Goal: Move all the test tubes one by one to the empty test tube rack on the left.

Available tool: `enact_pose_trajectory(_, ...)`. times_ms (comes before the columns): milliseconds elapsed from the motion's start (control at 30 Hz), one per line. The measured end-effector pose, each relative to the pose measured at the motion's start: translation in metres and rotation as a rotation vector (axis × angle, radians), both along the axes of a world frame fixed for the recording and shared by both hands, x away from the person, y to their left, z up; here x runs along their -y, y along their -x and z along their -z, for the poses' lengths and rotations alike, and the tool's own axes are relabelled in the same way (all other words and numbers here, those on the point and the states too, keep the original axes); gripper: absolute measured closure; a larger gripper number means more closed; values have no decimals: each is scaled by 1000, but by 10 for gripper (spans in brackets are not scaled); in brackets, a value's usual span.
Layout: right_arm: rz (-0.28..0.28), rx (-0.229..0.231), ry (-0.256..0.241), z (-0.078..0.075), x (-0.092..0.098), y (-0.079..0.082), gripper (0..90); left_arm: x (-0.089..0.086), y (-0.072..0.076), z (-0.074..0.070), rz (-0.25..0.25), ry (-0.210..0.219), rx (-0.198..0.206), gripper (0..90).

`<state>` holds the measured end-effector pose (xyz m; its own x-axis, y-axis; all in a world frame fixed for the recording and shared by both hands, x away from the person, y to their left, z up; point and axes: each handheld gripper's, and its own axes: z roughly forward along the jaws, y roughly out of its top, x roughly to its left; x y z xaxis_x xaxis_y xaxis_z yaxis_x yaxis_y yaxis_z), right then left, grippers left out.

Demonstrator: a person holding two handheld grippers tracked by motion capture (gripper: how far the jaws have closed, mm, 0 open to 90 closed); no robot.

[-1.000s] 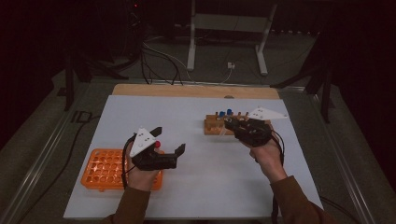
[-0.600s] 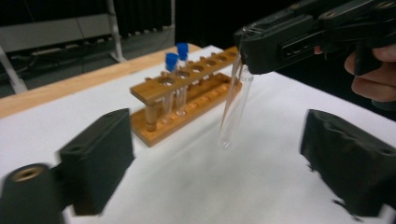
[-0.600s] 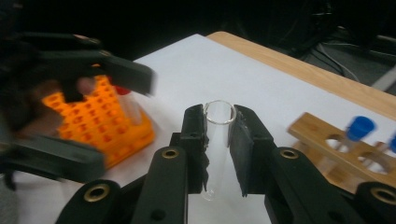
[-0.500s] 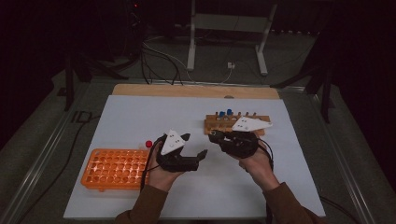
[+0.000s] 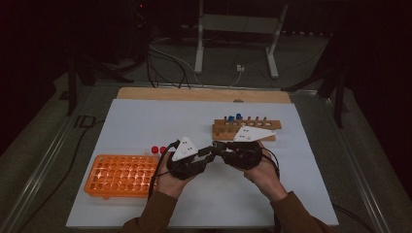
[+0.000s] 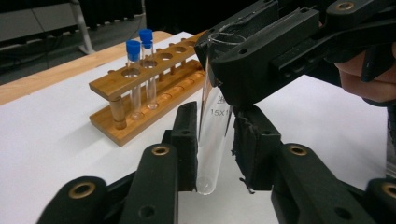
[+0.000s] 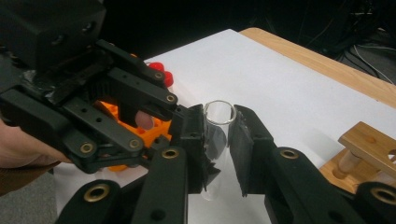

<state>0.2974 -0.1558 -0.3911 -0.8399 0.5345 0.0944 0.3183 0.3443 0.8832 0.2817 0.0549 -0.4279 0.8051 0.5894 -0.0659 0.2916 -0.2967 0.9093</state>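
In the high view the left claw [image 5: 208,154] and right claw [image 5: 217,147] are seen meeting tip to tip over the white surface [image 5: 145,121], between the orange rack [image 5: 119,175] and the wooden rack [image 5: 245,130]; what passes between them is too small to be told there. 2 red caps [image 5: 158,150] are seen just beyond the orange rack.

The left gripper view supplies the detail: a clear, uncapped tube [image 6: 212,135] is held upright between the 2 claws. Its lower half sits between the left claw's [image 6: 215,149] jaws, which are drawn in narrow against the glass, while the right claw [image 6: 243,65] is clamped around its open top. Behind, 2 blue-capped tubes [image 6: 140,70] are seen standing in the end holes of the wooden rack [image 6: 149,100].

The right gripper view gives the opposite side: the tube's open rim [image 7: 219,113] is seen between the right claw's [image 7: 218,149] jaws, which are pressed close on either side. The left claw [image 7: 187,122] is seen gripping the tube lower down, with the orange rack [image 7: 116,135] and red caps [image 7: 161,72] behind it.
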Motion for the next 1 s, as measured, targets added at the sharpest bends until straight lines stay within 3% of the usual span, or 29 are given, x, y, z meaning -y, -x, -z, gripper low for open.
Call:
enact_pose_trajectory(233, -14, 0, 1, 1, 1, 0, 737, 0, 1, 0, 11, -19, 11, 767)
enact_pose_trajectory(400, -9, 12, -40, -2, 8, 1, 481, -5, 1, -1, -12, -14, 11, 767)
enact_pose_trajectory(633, 95, 63, -18, 2, 20, 1, 188, -17, 1, -5, -46, 16, 17, 767)
enact_pose_trajectory(900, 220, 85, 31, 17, 37, 1, 41, -35, 2, -11, -83, 48, 28, 767)
enact_pose_trajectory(1000, 271, 124, 70, 23, 44, 3, 14, -43, 3, -13, -96, 53, 32, 767)
